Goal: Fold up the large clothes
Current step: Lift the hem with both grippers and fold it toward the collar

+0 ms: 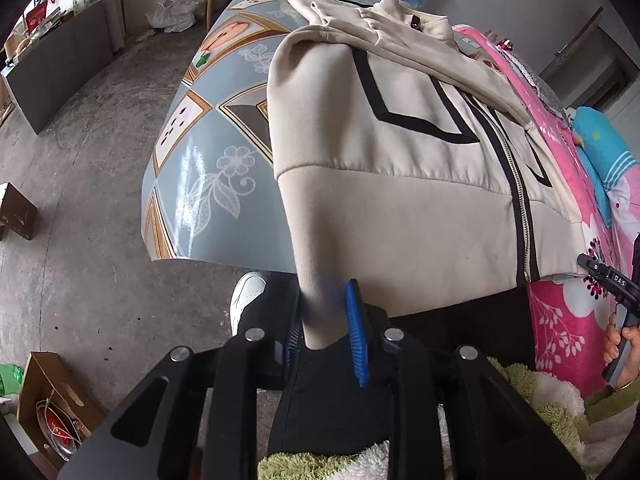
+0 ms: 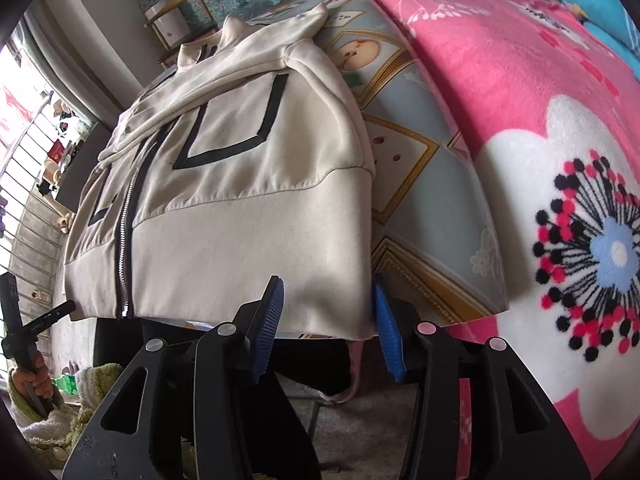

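We bracket the cream jacket's (image 2: 240,216) hem at six o'clock: left gripper (image 1: 326,332) slackly straddles its corner, right gripper (image 2: 328,328) gapes empty, so the hem settles flat.

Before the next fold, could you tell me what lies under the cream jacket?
The cream jacket lies on a table with a grey-blue patterned tablecloth, seen bare beside it. Whatever sits directly beneath the jacket is covered.

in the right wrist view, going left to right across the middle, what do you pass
Window bars → cream jacket with its zipper → patterned blue tablecloth → pink flowered blanket.
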Demonstrator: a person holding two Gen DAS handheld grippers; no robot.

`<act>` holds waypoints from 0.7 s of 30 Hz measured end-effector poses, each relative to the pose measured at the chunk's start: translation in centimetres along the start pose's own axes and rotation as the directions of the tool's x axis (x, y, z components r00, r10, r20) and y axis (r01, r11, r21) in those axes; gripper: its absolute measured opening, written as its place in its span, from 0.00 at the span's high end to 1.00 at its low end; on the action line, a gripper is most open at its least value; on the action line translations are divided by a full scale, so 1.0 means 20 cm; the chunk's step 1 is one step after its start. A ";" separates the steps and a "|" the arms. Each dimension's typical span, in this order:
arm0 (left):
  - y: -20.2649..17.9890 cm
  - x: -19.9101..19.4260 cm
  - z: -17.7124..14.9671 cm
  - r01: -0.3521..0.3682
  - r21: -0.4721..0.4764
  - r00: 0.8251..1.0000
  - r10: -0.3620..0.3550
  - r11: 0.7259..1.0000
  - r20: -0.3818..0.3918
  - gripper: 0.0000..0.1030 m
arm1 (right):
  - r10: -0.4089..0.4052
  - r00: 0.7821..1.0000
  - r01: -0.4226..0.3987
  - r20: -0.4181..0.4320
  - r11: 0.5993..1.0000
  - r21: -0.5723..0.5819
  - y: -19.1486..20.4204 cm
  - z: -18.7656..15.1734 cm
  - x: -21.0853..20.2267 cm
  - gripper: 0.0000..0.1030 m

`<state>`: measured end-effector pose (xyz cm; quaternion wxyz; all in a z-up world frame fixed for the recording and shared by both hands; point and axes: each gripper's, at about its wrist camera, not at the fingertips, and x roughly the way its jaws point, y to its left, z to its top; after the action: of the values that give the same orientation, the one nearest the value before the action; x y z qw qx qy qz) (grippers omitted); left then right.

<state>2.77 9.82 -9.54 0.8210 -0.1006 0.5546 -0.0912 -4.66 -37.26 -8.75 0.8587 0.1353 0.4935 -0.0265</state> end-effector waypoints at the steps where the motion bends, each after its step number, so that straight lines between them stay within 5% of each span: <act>1: -0.01 0.00 0.00 0.003 0.000 1.000 -0.003 1.000 0.001 0.77 | 0.001 1.000 -0.001 -0.001 1.000 -0.001 0.01 0.00 0.00 0.57; 7: 0.00 0.02 0.00 0.016 -0.023 1.000 -0.016 1.000 -0.004 0.76 | -0.017 1.000 0.017 0.012 1.000 -0.008 0.04 -0.03 0.01 0.57; 12: -0.06 -0.03 0.00 -0.001 0.022 0.999 0.000 1.000 0.037 0.94 | -0.062 0.998 0.062 0.020 0.998 -0.007 0.05 -0.03 0.01 0.91; 17: -0.14 -0.17 0.05 0.038 0.052 0.991 -0.045 0.998 0.123 0.96 | -0.049 0.996 0.049 0.075 0.999 0.013 0.08 -0.01 -0.07 0.93; 21: -0.14 -0.36 0.17 0.119 0.034 0.964 -0.123 0.992 0.235 0.96 | -0.018 0.988 0.012 0.151 0.999 0.040 0.12 0.05 -0.20 0.93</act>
<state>3.23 9.15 -1.18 0.8750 -0.1362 0.4448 -0.1341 -5.39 -35.57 -4.28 0.8908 0.1458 0.4271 -0.0529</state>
